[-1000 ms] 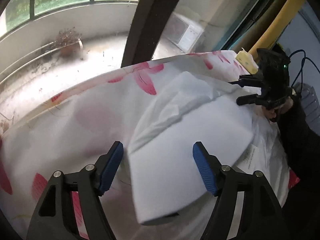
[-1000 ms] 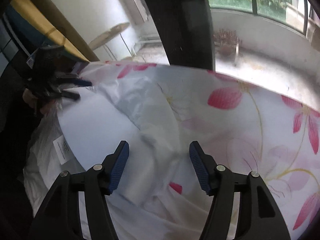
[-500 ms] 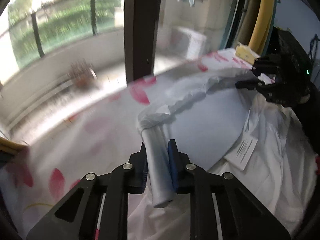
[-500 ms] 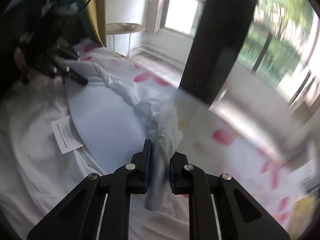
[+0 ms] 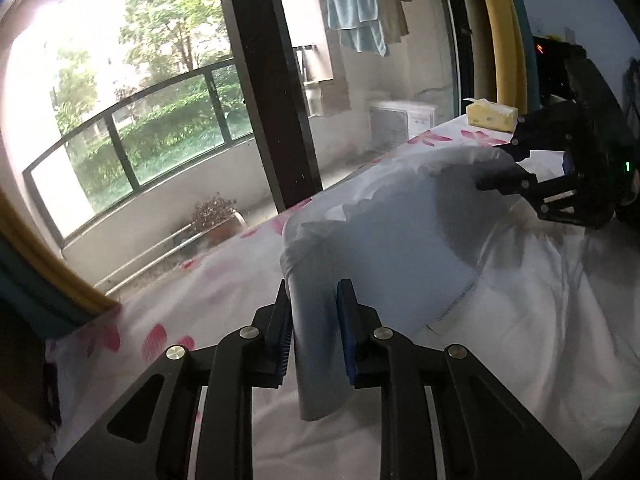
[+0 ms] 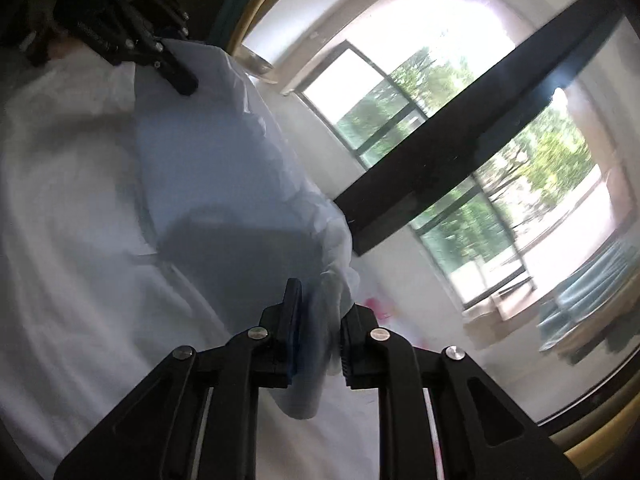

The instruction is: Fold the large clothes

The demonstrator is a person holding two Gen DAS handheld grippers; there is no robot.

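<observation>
Thin white cloth, soft and light, is what both grippers hold, and I judge it will hang and sag wherever it is not supported. The white garment (image 5: pixel 400 232) is lifted along one edge above the bed, and the rest of it lies in loose wrinkles on the flowered bedsheet (image 5: pixel 224 280). The left gripper (image 5: pixel 314 312) has its blue pads pressed on a bunched roll of the cloth, and the end of the roll hangs out under the jaws. The right gripper (image 6: pixel 318 332) pinches another bunched part of the same edge in the same way. Both claws have just been closing, and now they are narrow, with cloth between the pads.

The garment looks smooth and a little shiny, so I think it can slip out if only a thin layer is pinched; a thick bunch near the edge, as now, seems the safer place to take hold. It is not fragile, but it is large, so the two holds need to be well apart to keep the edge stretched. In the left wrist view the lifted edge runs as one crumpled ridge from the left gripper to the right one. A white label (image 5: pixel 456 308) shows on the flat part of the garment below the lifted fold. A yellow tissue box (image 5: pixel 492 116) stands at the far end of the bed
</observation>
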